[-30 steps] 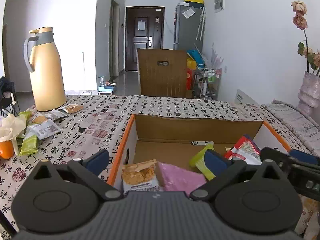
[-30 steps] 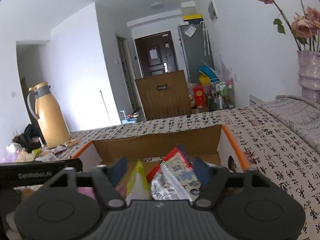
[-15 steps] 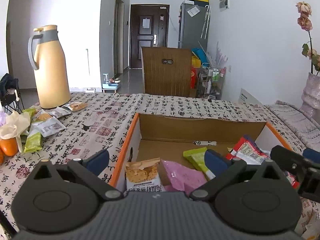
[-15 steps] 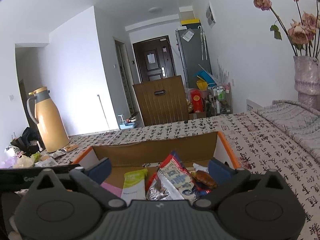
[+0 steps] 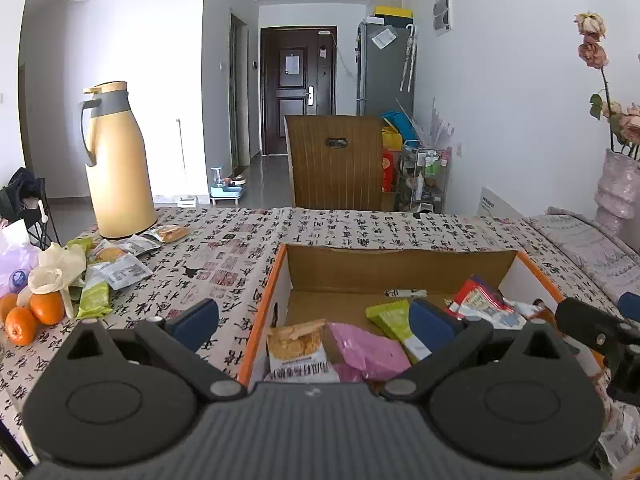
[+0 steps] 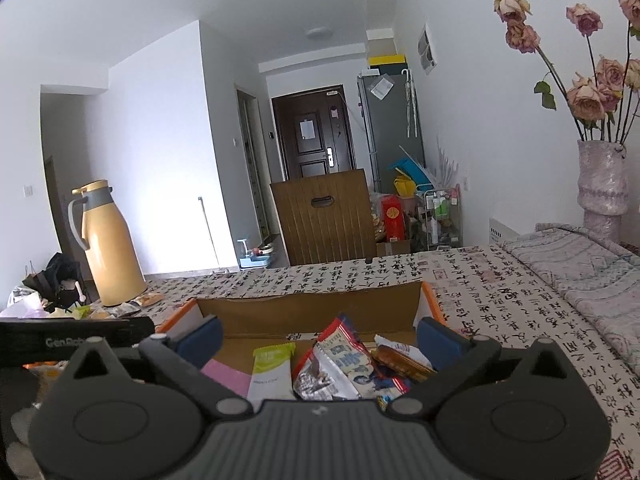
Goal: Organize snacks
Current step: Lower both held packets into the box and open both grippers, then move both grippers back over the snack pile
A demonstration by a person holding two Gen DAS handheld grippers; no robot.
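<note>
An orange-edged cardboard box (image 5: 400, 256) (image 6: 308, 306) sits on the patterned tablecloth and holds several snack packs: a cracker bag (image 5: 296, 350), a pink packet (image 5: 366, 350), a green bar (image 5: 394, 322) (image 6: 270, 370) and a red and blue bag (image 5: 478, 300) (image 6: 340, 360). My left gripper (image 5: 314, 322) stands open over the box's left wall, holding nothing. Above the box's near side my right gripper (image 6: 318, 338) is open wide, its fingers empty. More loose snacks (image 5: 120, 270) lie by the thermos at the left.
A tall yellow thermos (image 5: 116, 164) stands at the table's far left. Oranges (image 5: 34, 314) and a crumpled bag lie at the left edge. A vase of dried roses (image 6: 602, 176) stands far right on a folded cloth. A wooden chair back (image 5: 334, 162) rises beyond the table.
The right gripper's jaws have spread wider and let the red and blue bag rest in the box. Both grippers have drawn back and up from the box.
</note>
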